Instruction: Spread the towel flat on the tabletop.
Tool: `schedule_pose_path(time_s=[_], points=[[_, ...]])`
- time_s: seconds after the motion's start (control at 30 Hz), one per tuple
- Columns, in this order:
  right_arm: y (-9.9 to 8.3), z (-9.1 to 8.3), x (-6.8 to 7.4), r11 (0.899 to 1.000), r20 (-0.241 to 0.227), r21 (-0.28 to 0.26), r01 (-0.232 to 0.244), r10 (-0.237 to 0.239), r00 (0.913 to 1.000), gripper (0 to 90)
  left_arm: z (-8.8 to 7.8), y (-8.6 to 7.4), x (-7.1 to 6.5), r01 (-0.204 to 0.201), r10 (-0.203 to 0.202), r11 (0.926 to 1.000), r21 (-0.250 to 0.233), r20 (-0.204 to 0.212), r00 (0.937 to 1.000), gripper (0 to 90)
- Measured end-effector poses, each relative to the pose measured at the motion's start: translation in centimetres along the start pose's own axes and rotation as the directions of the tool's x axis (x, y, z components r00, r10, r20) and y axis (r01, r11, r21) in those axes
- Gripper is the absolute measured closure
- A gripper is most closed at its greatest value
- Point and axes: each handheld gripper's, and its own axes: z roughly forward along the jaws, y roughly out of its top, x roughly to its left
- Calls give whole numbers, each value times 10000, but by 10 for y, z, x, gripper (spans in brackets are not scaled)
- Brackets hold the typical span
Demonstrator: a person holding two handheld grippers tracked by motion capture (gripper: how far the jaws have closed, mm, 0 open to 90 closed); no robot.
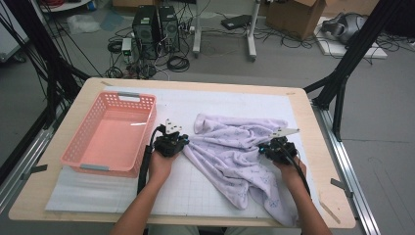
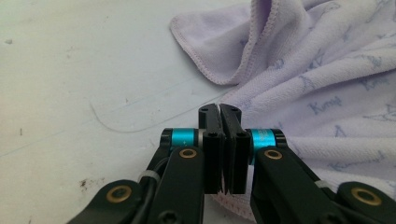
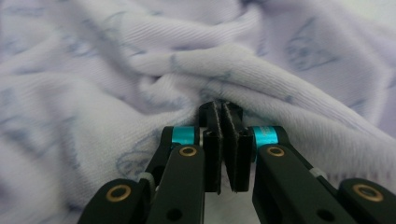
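Your towel (image 1: 230,156) is pale lilac with a faint blue printed motif and lettering. Your basket (image 1: 110,134) is salmon pink. Your worktop (image 1: 313,132) is light wood under a white gridded mat (image 1: 195,191).

The towel (image 1: 235,156) hangs over the table's near edge, its corner hidden below.

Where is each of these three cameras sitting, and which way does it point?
High view: above the person's side, looking forward and down at the table, pink basket and lilac towel; forearms and both grippers show.
Left gripper view: rides the left gripper, facing the towel's hem; shut black fingers show.
Right gripper view: rides the right gripper, nose into towel folds.
All share the towel.
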Motion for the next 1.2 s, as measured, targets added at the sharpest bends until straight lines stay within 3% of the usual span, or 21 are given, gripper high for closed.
schedule_pose_path(time_s=[0.03,0.07,0.13,0.17,0.2,0.23,0.27,0.3,0.33,0.37,0.4,0.43,0.53,0.57,0.63,0.77,0.93,1.07,1.1,1.13,1.2], points=[[0,0,0,10000,0,0,0,0,10000,876,0,0,0,-3,3,10000,-9,21,10000,872],[3,1,-13,9992,476,-200,-355,364,9982,878,0,0,0,2,-1,10000,-22,36,10000,872],[5,1,-20,9983,735,-311,-498,520,9959,879,1,0,0,27,-26,10000,-54,130,9999,871],[7,-1,-34,9942,1281,-605,-885,957,9871,880,2,0,0,103,-101,9999,-78,255,9996,865],[7,-1,-34,9942,1281,-605,-885,957,9871,880,3,-1,-1,128,-123,9998,-119,365,9993,865],[8,-2,-40,9916,1613,-778,-1033,1147,9802,880,4,-1,-3,103,-97,9999,-133,435,9990,849],[8,-4,-48,9871,2340,-996,-1256,1459,9612,880,4,-1,-5,100,-92,9998,-148,528,9986,722],[8,-6,-50,9833,2518,-1129,-1425,1670,9533,878,5,0,-6,253,-237,9995,-212,703,9972,605],[8,-6,-50,9833,2518,-1129,-1425,1670,9533,878,4,0,-7,399,-385,9991,-141,891,9953,605],[6,-8,-54,9729,2326,-1349,-1878,2153,9485,862,3,1,-9,439,-423,9989,-131,1054,9935,508],[6,-8,-54,9729,2326,-1349,-1878,2153,9485,862,1,1,-11,418,-393,9989,-189,1186,9922,508],[4,-11,-52,9722,2197,-1432,-1855,2140,9518,792,-1,1,-13,388,-348,9988,-288,1286,9911,466],[3,-18,-48,9694,2144,-1700,-1769,2116,9536,732,-9,0,-21,-43,82,9997,-234,1671,9859,452],[1,-25,-44,9665,1895,-1905,-1721,2082,9596,694,-11,-1,-23,-82,136,9995,-313,1776,9840,451],[0,-29,-42,9671,1849,-1925,-1661,2020,9618,684,-15,-5,-28,-91,168,9992,-385,2044,9788,452],[-16,-48,-29,9651,1199,-2095,-1570,1847,9754,661,-17,-14,-38,-265,283,9996,-106,2490,9681,460],[-35,-59,-18,9671,868,-1976,-1605,1803,9798,640,-17,-20,-55,-350,279,9992,188,2942,9553,488],[-55,-62,-10,9687,552,-1828,-1682,1809,9820,611,-13,-23,-72,-637,457,9968,479,3116,9491,429],[-59,-63,-8,9712,427,-1658,-1709,1802,9827,596,-11,-23,-80,-639,428,9965,530,3318,9424,424],[-59,-63,-8,9712,427,-1658,-1709,1802,9827,596,-11,-23,-80,-639,428,9965,530,3318,9424,421],[-61,-64,-5,9747,231,-1603,-1558,1615,9866,591,-8,-23,-90,-890,620,9941,620,3486,9352,440]])
